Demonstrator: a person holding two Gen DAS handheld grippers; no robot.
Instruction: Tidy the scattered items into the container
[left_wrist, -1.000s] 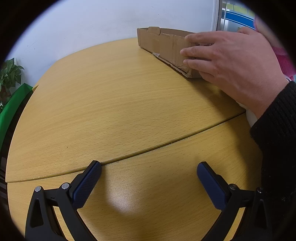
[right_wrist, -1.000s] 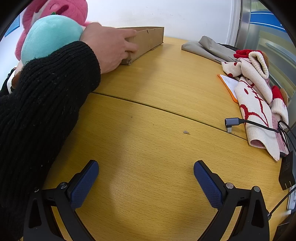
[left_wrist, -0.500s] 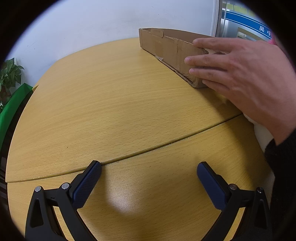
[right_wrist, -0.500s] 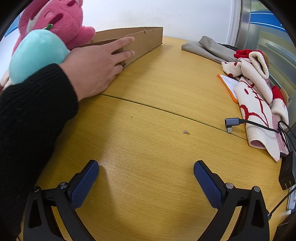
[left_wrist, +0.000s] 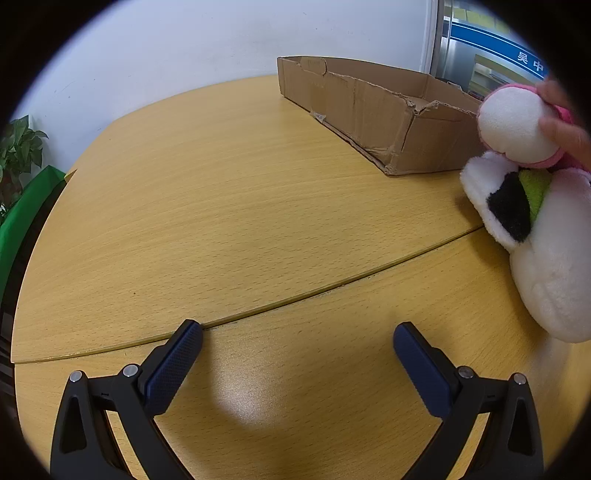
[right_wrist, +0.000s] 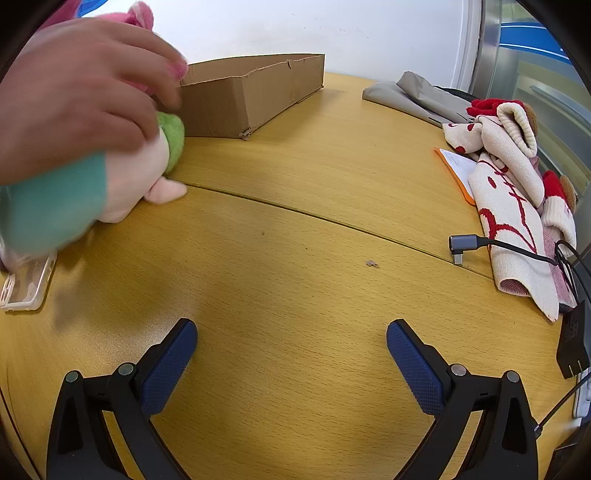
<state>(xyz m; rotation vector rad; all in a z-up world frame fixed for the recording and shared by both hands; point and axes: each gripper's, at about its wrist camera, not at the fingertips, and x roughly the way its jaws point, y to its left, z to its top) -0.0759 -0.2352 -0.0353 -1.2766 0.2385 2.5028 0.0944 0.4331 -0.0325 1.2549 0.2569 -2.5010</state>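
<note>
Right wrist view, hand (right_wrist: 74, 92) over plush toys (right_wrist: 122, 177) — cardboard box (right_wrist: 251, 96) behind

Black gripper (left_wrist: 297, 356) frames, silver screws, textured blue fingers (right_wrist: 168, 363).

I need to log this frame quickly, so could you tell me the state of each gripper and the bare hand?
Left gripper: open, empty.
Right gripper: open, empty.
Bare hand: on the plush toys.
</note>
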